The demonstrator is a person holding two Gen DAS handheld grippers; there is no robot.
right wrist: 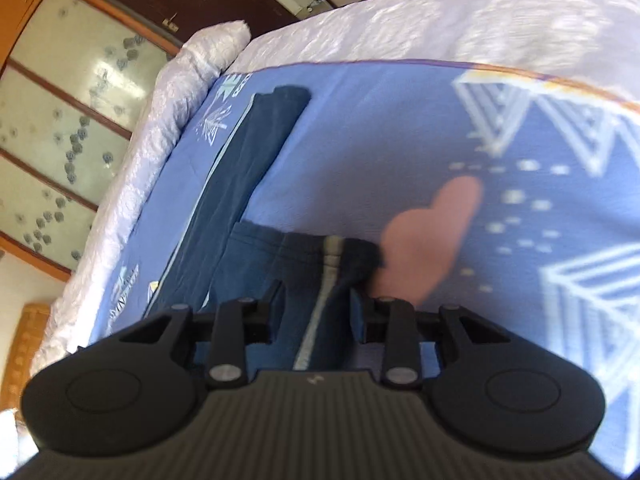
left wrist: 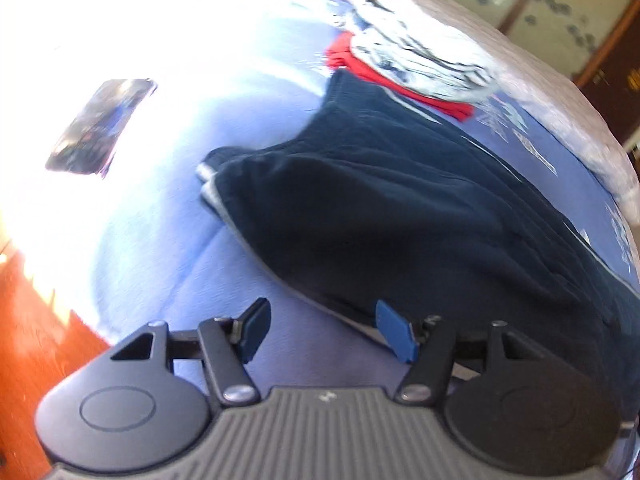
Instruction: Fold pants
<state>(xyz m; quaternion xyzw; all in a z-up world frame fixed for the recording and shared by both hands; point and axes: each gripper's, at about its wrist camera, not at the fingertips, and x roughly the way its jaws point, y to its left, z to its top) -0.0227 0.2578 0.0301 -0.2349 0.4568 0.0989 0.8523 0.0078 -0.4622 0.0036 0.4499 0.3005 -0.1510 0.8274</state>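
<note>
Dark navy pants (left wrist: 400,208) with a pale side stripe lie spread on a blue patterned sheet (left wrist: 248,132). My left gripper (left wrist: 324,330) is open and empty, just off the pants' near edge. In the right wrist view one leg (right wrist: 248,152) stretches away along the bed's left side. Another part of the pants (right wrist: 320,280) with the pale stripe lies between the open jaws of my right gripper (right wrist: 316,312). The pads stand apart from the cloth.
A dark phone (left wrist: 100,126) lies on the sheet at the left. A red garment (left wrist: 384,76) and a black-and-white one (left wrist: 420,52) are piled beyond the pants. A white quilt (right wrist: 360,24) rims the bed. Wooden floor (left wrist: 36,340) and a glass-panelled wardrobe (right wrist: 60,128) surround it.
</note>
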